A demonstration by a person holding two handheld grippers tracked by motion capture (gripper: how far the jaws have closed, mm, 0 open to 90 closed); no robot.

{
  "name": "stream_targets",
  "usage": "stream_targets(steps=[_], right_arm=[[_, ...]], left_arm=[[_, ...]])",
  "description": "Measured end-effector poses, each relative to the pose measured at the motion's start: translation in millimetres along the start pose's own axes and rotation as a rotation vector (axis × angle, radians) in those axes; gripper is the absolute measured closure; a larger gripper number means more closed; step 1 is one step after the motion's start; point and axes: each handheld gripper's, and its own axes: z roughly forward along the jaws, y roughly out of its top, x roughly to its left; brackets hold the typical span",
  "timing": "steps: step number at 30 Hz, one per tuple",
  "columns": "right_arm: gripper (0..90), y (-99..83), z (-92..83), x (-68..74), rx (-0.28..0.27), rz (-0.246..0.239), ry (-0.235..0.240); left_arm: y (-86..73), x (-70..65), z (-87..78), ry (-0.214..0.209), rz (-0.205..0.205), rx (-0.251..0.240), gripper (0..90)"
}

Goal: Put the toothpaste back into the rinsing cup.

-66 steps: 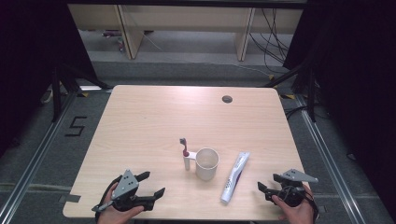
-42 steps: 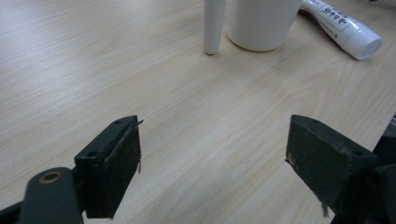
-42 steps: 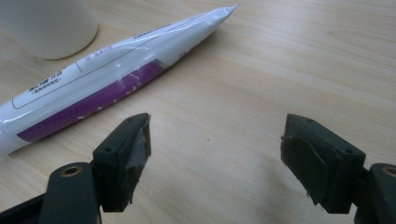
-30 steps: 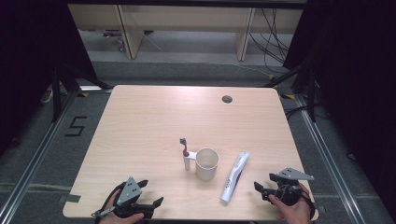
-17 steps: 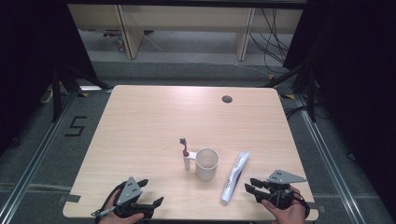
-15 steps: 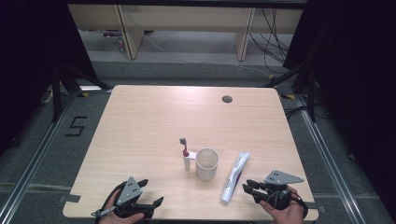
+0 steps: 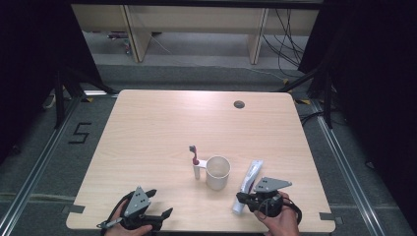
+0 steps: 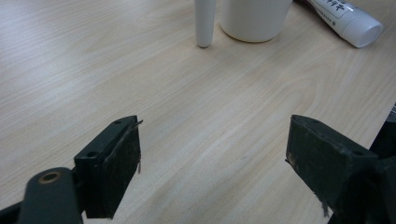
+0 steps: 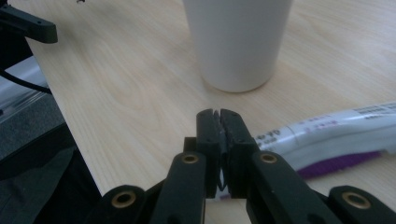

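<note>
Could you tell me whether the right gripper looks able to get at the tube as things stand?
Probably yes: the right gripper sits right beside the tube with nothing between, but its jaws are shut and must open first.

In my left gripper view the top edge is cutting off the cup [image 8: 254, 18] and the toothbrush handle [image 8: 204, 21] standing beside it, and the corner is clipping the toothpaste tube [image 8: 348, 18] so that just its cap end is showing. In my right gripper view the cup [image 9: 238, 42] is losing its rim to the top edge, and my closed right gripper [image 9: 220, 122] is covering the near end of the tube [image 9: 336, 133], so I am not seeing whether the two touch. From above, the toothbrush head [image 7: 192, 148] is looking too small for me to make out its bristles.
</note>
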Motion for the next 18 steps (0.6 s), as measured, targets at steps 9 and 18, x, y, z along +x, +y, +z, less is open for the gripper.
stream_targets(steps=[9,18], right_arm=[[87.4,5.8,16.9,4.6,0.047,-0.010,0.014],[87.4,1.0,20.2,4.2,0.084,-0.012,0.032]], left_arm=[[-0.3,-1.1,0.4,-0.004,-0.007,-0.008,17.5],[-0.4,-1.2,0.9,-0.005,-0.001,0.004,17.5]])
